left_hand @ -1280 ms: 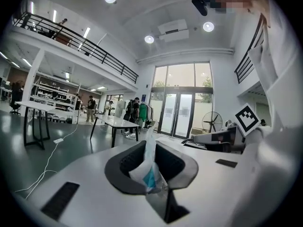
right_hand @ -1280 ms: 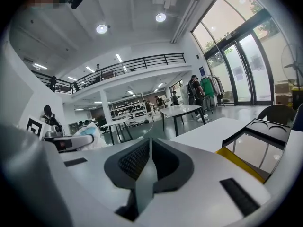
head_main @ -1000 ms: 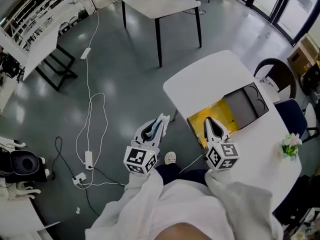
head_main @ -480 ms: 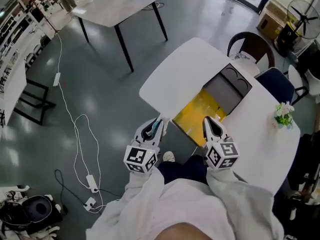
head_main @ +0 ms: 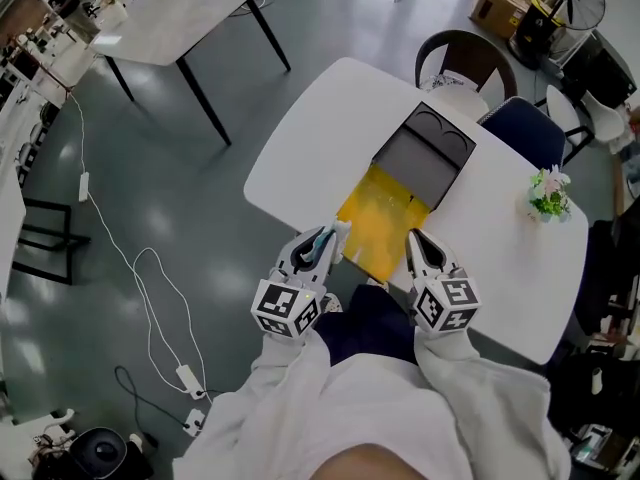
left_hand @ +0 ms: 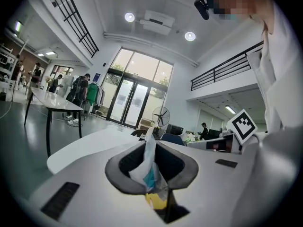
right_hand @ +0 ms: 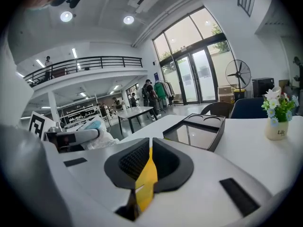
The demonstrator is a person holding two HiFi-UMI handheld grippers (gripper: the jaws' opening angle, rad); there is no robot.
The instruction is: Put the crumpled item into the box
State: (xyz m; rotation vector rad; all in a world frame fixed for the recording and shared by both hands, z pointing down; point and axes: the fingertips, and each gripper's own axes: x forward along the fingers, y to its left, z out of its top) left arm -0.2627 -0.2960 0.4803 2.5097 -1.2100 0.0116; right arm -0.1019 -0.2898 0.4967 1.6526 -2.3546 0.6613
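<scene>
Pinching the crumpled item (left_hand: pixel 147 171) between the fingers (left_hand: pixel 124 167) of our left gripper (left_hand: pixel 150 159), we have them clenched on its bunched middle, and a loose white tail stands up past the tips. It looks like thin wrapper film in white and teal. We judge it nearly weightless, soft and a little springy, so a grip on the dense wad should hold better than one on the tail, which could slide out.

Our right gripper (right_hand: pixel 149 161) is closed on the edge of a yellow sheet (right_hand: pixel 146 181), limp and thin, likely to drag if pulled.

In the head view the item sits at the near edge of the white bench (head_main: pixel 310 138), just beside the sheet's corner and well short of the dark box (head_main: pixel 425 158). The box lies open beyond the sheet's far end.

A small pot of flowers (head_main: pixel 548 193) stands apart to the right. Two chairs (head_main: pixel 465 58) sit behind the bench. The floor is grey and glossy, with a white cable (head_main: pixel 130 278) trailing across it and another table (head_main: pixel 170 23) farther off.
</scene>
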